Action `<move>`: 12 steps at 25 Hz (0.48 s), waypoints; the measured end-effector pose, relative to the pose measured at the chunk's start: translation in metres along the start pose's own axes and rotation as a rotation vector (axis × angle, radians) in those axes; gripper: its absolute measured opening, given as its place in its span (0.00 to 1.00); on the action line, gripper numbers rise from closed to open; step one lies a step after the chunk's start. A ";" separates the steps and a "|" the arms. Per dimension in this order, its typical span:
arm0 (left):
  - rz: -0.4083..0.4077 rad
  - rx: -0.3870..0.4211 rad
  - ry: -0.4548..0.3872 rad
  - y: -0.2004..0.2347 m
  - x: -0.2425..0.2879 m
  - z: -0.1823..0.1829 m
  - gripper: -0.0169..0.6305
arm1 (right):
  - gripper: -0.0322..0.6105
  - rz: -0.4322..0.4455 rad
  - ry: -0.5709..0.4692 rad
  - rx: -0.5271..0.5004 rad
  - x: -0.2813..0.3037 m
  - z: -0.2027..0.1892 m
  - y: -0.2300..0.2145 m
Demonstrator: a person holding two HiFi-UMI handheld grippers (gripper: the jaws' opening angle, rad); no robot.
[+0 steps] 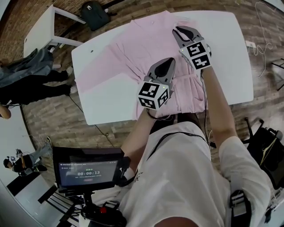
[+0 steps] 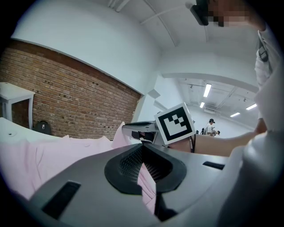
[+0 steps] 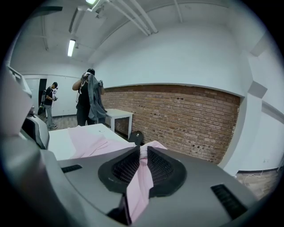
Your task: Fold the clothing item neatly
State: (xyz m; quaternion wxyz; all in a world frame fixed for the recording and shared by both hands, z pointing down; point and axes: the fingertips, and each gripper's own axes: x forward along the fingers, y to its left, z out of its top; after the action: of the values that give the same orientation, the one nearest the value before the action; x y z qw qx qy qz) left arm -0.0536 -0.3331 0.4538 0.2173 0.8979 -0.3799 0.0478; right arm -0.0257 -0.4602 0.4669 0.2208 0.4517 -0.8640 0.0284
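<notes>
A pink shirt [image 1: 133, 55] lies spread over the white table [image 1: 222, 40], its near right part bunched in folds. My left gripper [image 1: 166, 62] is shut on a fold of the pink cloth [image 2: 146, 181] near the shirt's middle. Farther back, my right gripper [image 1: 179, 30] is shut on the shirt's edge [image 3: 140, 177]; pink cloth runs between its pads [image 3: 162, 170]. In the left gripper view, the right gripper's marker cube [image 2: 175, 123] sits just ahead, with the shirt [image 2: 53, 155] stretching off to the left.
A small white side table [image 1: 42, 29] and a dark bag [image 1: 94, 13] stand on the floor beyond the table. People stand at the left [image 1: 26, 77]. A screen on a stand [image 1: 86, 170] is near my left side. A person holding grey cloth [image 3: 91, 95] stands by a far table.
</notes>
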 end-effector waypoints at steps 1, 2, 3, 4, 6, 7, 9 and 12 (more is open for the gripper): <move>0.005 -0.003 0.000 0.004 -0.004 -0.001 0.03 | 0.14 0.007 0.004 -0.003 0.004 0.000 0.006; 0.010 -0.005 -0.001 0.008 -0.008 -0.002 0.03 | 0.14 0.014 0.007 -0.003 0.007 0.000 0.012; 0.016 -0.006 -0.001 0.011 -0.013 -0.003 0.03 | 0.14 0.022 0.006 -0.002 0.010 0.002 0.019; 0.023 -0.009 -0.002 0.015 -0.017 -0.003 0.03 | 0.14 0.029 0.006 -0.003 0.013 0.004 0.025; 0.038 -0.016 -0.004 0.024 -0.025 -0.005 0.03 | 0.14 0.044 0.009 -0.013 0.021 0.003 0.036; 0.045 -0.021 -0.004 0.029 -0.029 -0.006 0.03 | 0.14 0.051 0.016 -0.017 0.026 0.002 0.041; 0.059 -0.029 -0.007 0.039 -0.037 -0.007 0.03 | 0.14 0.067 0.026 -0.015 0.036 0.002 0.053; 0.078 -0.037 -0.012 0.052 -0.047 -0.009 0.03 | 0.14 0.091 0.035 -0.020 0.048 0.001 0.071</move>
State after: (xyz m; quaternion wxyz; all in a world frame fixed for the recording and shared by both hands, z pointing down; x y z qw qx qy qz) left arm -0.1224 -0.3302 0.4688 0.2294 0.8784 -0.4169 0.0437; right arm -0.1059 -0.4556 0.4965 0.2388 0.4090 -0.8799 0.0376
